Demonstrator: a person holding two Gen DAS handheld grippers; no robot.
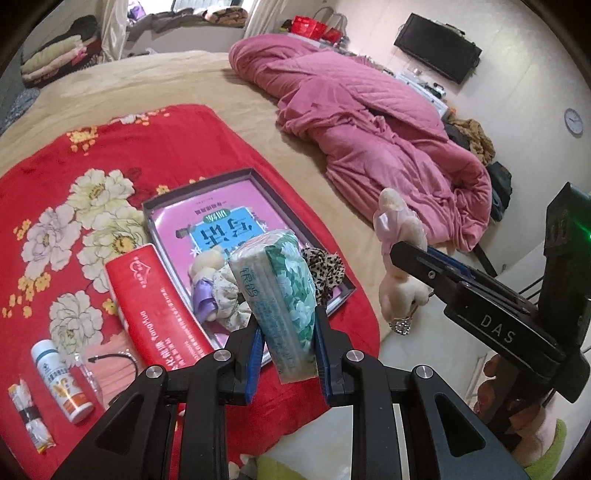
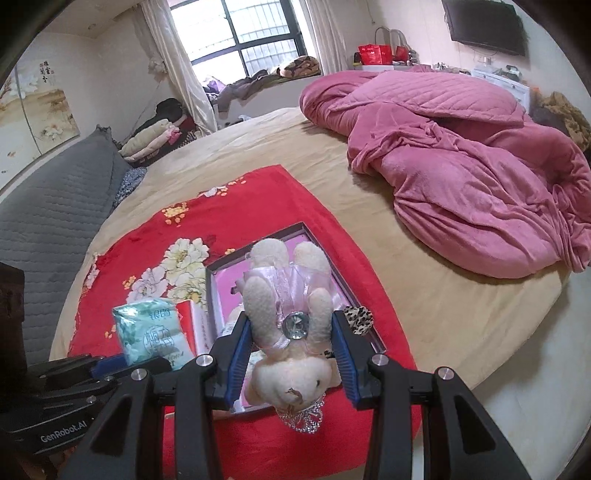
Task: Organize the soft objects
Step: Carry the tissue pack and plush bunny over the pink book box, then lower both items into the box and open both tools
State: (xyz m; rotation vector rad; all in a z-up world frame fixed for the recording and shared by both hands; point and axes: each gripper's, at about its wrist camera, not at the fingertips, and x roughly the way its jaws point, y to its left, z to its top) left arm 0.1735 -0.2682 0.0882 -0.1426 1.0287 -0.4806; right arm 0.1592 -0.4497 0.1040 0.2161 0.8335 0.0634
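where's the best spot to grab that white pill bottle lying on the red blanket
Take the white bottle across its round body, mid-length, coming from above. It lies on its side on the red blanket, so fingers straddling its narrow width would close on its two long sides.

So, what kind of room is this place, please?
Most likely a lived-in bedroom at home. A large bed fills the middle, with a crumpled pink quilt on it. Folded clothes are piled beside the curtained window, and a television hangs on the wall.
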